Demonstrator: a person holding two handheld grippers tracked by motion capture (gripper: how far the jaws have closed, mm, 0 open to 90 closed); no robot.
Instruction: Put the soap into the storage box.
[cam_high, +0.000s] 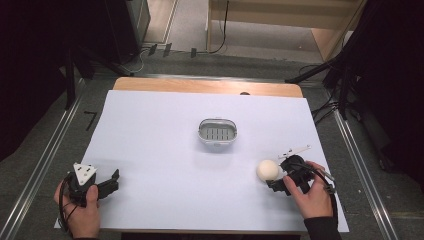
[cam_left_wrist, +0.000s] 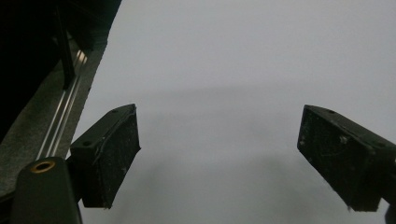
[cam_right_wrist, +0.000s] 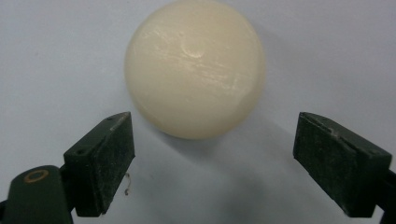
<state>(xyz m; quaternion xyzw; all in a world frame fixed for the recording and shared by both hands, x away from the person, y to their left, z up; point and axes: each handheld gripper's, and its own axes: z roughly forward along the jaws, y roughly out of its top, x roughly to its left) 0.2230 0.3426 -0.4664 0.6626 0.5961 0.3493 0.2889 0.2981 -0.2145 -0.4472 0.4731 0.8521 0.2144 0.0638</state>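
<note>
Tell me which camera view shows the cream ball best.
The right gripper view: the cream ball is large and sharp there, just beyond the open fingers of the right gripper, not yet between them. The high view shows it small, beside that gripper. The left gripper view shows bare white table.

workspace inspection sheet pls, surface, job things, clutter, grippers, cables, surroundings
surface: white sheet over a wooden table, flat and clean.
job's things: cream ball on the sheet near the right edge, just ahead of the right gripper; grey basket at the middle of the sheet, no contents visible.
clutter: nothing seen.
grippers: right gripper open, jaws short of the ball, not touching it; left gripper open over bare sheet at the near left corner.
cables: one trails from each gripper past the hand; more lie on the floor beyond the table.
surroundings: grey floor with metal rails at both sides, dark stands, wooden furniture at the back.
</note>
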